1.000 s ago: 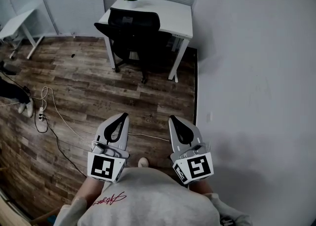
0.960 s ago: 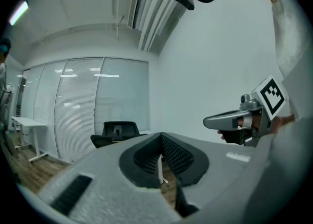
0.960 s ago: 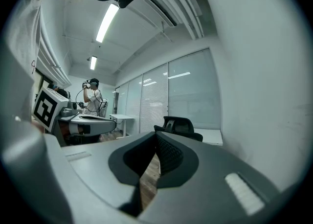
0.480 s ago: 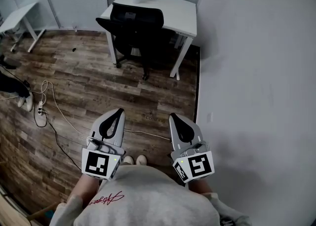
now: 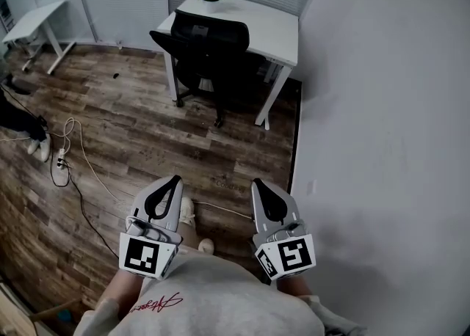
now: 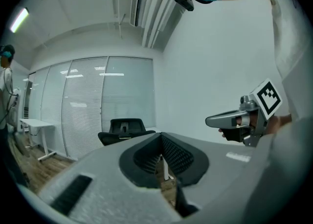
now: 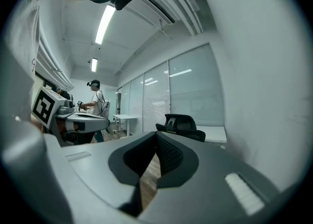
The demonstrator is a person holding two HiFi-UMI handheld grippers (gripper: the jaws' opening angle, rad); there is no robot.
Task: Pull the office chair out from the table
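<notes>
While left hand-held gripper (image 5: pixel 174 179) and right hand-held gripper (image 5: pixel 258 182) hang closed, the office chair (image 5: pixel 210 39) faces its table (image 5: pixel 276 25).

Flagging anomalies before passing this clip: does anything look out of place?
Only loose cables sprawling over the floor at left, one running toward the person's feet. The office chair stands tucked at the table.

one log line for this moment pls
phase: pre-contact | office chair: at table, not pulled out | left gripper: shut, empty | right gripper: shut, empty | contact: none

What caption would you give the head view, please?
Left gripper and right gripper, both shut, face the office chair tucked under the table.
</notes>
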